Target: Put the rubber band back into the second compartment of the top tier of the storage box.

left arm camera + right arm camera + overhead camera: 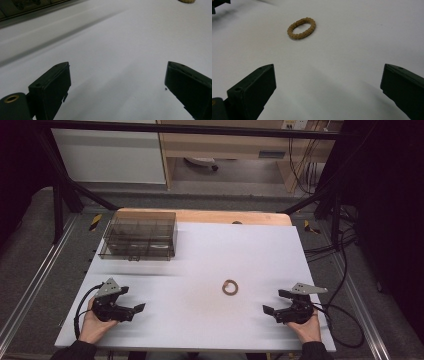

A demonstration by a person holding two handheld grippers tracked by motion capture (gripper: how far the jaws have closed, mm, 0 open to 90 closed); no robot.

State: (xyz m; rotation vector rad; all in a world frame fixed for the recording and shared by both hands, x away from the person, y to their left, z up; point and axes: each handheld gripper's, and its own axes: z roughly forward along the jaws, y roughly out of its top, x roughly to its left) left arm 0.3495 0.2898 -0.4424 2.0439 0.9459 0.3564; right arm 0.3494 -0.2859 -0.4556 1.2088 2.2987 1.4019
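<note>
Both jaw pairs stand wide apart with nothing between them: the left gripper (131, 301) and right gripper (272, 302) rest near the white table's (200, 255) front corners; a tan beaded ring (230, 287) lies flat between them, nearer the right, its oval running diagonally in the right gripper view; a clear compartment box (138, 235) sits far left.

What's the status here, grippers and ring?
Left gripper open, empty. Right gripper open, empty. Beaded ring flat on table, nearer right. Path clear.

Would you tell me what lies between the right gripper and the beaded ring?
Nothing: bare white table separates the open right gripper from the beaded ring, shown in its own view.
</note>
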